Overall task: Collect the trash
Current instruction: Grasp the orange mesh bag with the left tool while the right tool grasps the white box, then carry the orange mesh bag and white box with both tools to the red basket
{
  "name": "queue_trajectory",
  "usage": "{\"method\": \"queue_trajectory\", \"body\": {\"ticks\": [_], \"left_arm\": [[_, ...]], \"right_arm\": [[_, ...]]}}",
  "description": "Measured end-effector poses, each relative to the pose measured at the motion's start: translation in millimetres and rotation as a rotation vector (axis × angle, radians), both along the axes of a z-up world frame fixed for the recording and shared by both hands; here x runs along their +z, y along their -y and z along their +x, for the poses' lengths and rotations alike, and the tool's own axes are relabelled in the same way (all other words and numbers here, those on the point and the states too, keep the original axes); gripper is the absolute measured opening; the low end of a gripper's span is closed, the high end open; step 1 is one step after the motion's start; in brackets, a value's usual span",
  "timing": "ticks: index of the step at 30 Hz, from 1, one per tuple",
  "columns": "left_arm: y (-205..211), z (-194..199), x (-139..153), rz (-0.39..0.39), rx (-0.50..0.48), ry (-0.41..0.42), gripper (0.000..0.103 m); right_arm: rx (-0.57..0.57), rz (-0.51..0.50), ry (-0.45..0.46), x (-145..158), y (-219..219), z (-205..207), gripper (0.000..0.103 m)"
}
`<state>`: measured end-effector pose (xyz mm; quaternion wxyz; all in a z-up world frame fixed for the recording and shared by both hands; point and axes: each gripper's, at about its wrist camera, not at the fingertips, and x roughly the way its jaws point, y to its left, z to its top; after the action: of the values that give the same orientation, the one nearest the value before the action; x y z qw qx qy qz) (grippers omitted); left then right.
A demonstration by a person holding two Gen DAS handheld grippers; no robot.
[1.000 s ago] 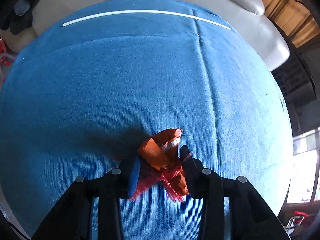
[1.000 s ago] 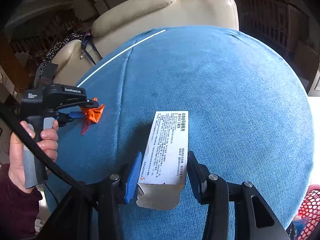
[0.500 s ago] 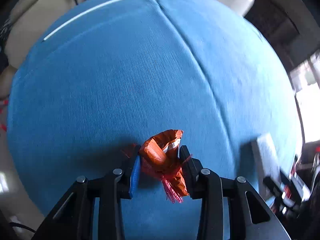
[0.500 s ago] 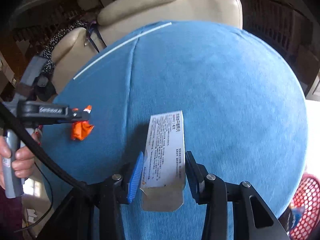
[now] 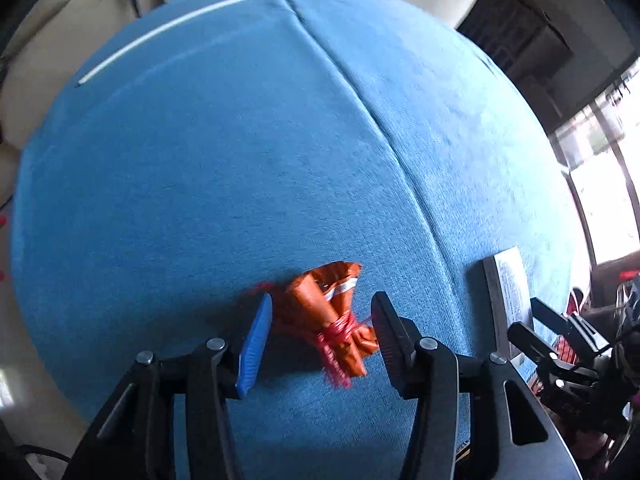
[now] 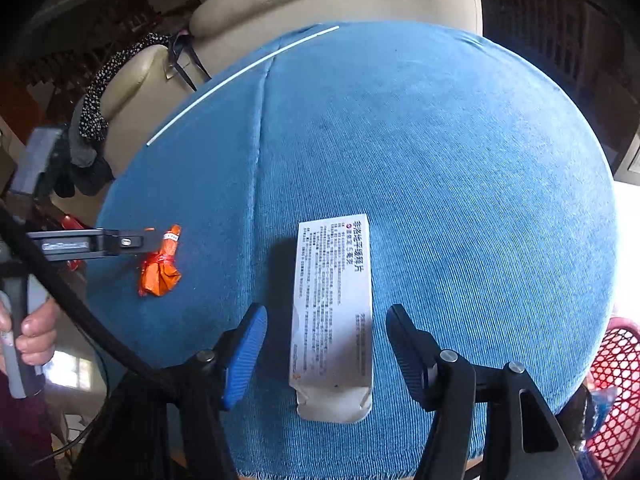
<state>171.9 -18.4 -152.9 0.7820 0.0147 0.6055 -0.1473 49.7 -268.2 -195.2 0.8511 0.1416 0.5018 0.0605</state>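
Observation:
A crumpled orange wrapper [image 5: 316,300] tied with red string sits between the jaws of my left gripper [image 5: 322,312], which are opening; a gap shows at the right pad. From the right wrist view the wrapper [image 6: 160,276] hangs just below the left gripper's tips [image 6: 160,240], over the blue cloth. A white printed box [image 6: 332,312] lies flat on the cloth between the jaws of my right gripper [image 6: 327,312], which are opening too, with room on both sides. The box [image 5: 508,292] and the right gripper [image 5: 526,316] also show at the left wrist view's right edge.
The blue cloth [image 6: 440,160] covers a table. A long white strip [image 6: 240,76] lies along its far edge, before a cream sofa [image 6: 320,0]. A red mesh basket [image 6: 616,380] stands low at the right. A hand [image 6: 32,332] holds the left gripper's handle.
Both grippers' jaws have spread. The right pads have come off the white box, which now lies flat. The left gripper moved across the cloth toward the box and loosened on the wrapper.

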Motion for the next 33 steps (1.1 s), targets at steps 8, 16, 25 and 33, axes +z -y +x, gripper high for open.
{"method": "queue_trajectory", "body": {"ticks": [8, 16, 25, 33], "left_arm": [[-0.5, -24.4, -7.7, 0.004, 0.095, 0.016, 0.055], [6.1, -19.8, -26.1, 0.013, 0.146, 0.020, 0.031], [8.5, -38.8, -5.8, 0.021, 0.142, 0.099, 0.026], [16.4, -71.3, 55.9, 0.091, 0.114, 0.280, 0.026]], "right_arm": [[0.008, -0.150, 0.007, -5.8, -18.6, 11.1, 0.053], [0.026, -0.197, 0.039, -7.1, -24.4, 4.5, 0.047], [0.011, -0.180, 0.109, 13.0, -17.0, -15.1, 0.047], [-0.024, -0.157, 0.206, 48.0, -8.4, -36.0, 0.047]]}}
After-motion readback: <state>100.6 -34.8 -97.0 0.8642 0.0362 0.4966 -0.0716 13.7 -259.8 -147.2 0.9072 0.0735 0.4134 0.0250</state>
